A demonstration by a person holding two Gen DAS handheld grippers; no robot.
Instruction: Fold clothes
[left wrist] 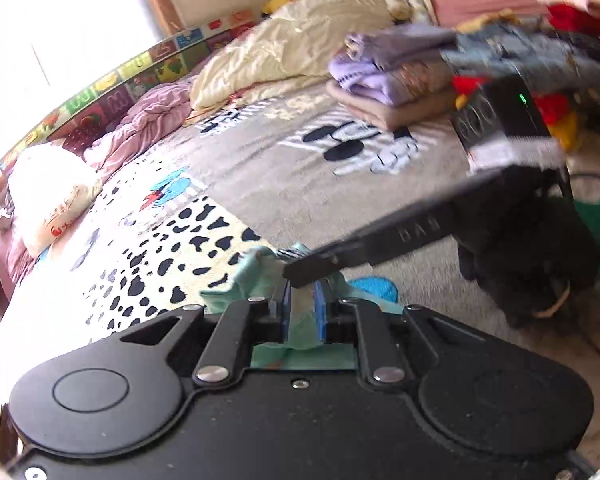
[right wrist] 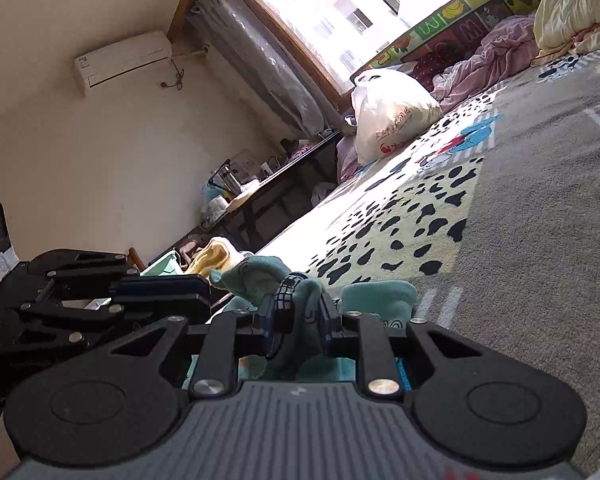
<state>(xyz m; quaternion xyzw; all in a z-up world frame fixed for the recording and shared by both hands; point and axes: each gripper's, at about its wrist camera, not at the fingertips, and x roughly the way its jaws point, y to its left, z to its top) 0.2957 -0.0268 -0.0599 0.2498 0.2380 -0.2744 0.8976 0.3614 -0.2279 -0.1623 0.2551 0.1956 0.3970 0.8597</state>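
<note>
A small mint-green garment [left wrist: 256, 272] with a black-striped band lies bunched on the patterned bed blanket [left wrist: 284, 184]. In the left wrist view my left gripper [left wrist: 302, 292] is shut on it, the cloth squeezed between the blue pads. My right gripper [left wrist: 308, 270] reaches in from the right and its tip meets the same bunch. In the right wrist view my right gripper [right wrist: 300, 312] is shut on the mint-green garment [right wrist: 380, 292], the striped band running over one finger. My left gripper [right wrist: 196, 290] sits close at its left, by the same cloth.
A stack of folded clothes [left wrist: 380, 84] sits at the back right of the bed. A cream duvet [left wrist: 284, 52], a pink quilt [left wrist: 148, 116] and a white plastic bag [left wrist: 52, 196] line the far side. A cluttered table [right wrist: 252, 196] stands beyond the bed edge.
</note>
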